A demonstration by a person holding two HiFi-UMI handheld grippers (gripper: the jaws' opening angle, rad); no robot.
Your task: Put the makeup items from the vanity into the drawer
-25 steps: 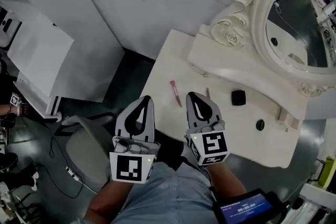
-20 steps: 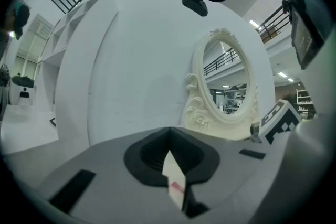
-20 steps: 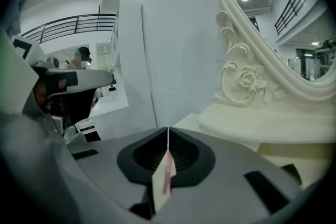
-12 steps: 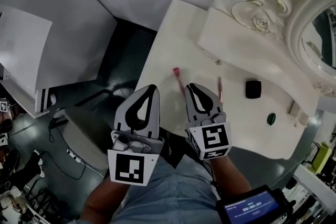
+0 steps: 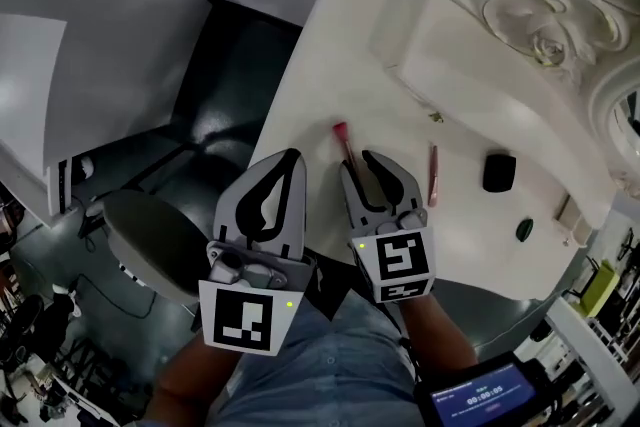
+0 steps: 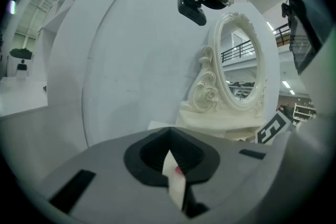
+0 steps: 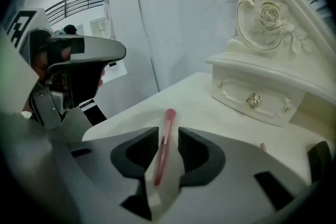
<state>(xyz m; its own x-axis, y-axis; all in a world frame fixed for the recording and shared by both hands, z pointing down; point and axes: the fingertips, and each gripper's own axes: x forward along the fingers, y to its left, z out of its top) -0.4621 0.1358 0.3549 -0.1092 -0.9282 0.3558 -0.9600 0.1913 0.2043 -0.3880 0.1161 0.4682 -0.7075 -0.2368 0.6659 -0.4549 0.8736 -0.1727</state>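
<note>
A pink makeup stick [image 5: 343, 139] lies on the white vanity top [image 5: 330, 65]. My right gripper [image 5: 360, 162] is low over it and open, its jaws having just been opening. In the right gripper view the pink stick [image 7: 169, 119] runs through the gap of the right gripper [image 7: 167, 131] without the pads pressing on it. My left gripper [image 5: 292, 156] hangs beside it at the vanity's near edge, shut and empty; in its own view the left gripper [image 6: 169, 131] has its tips together. A second pink stick [image 5: 434, 173], a black compact [image 5: 499, 171] and a small green item [image 5: 526, 230] lie further right.
The vanity's raised shelf has a small drawer with a brass knob [image 7: 254, 99] under the carved mirror frame [image 5: 545, 25]. A grey round stool [image 5: 150, 237] stands on the dark floor to the left. A handheld screen [image 5: 480, 402] shows at the bottom right.
Both grippers have come down toward the vanity top. The right gripper's jaws, shut before, now stand apart around the near pink stick. The left gripper stays shut.
</note>
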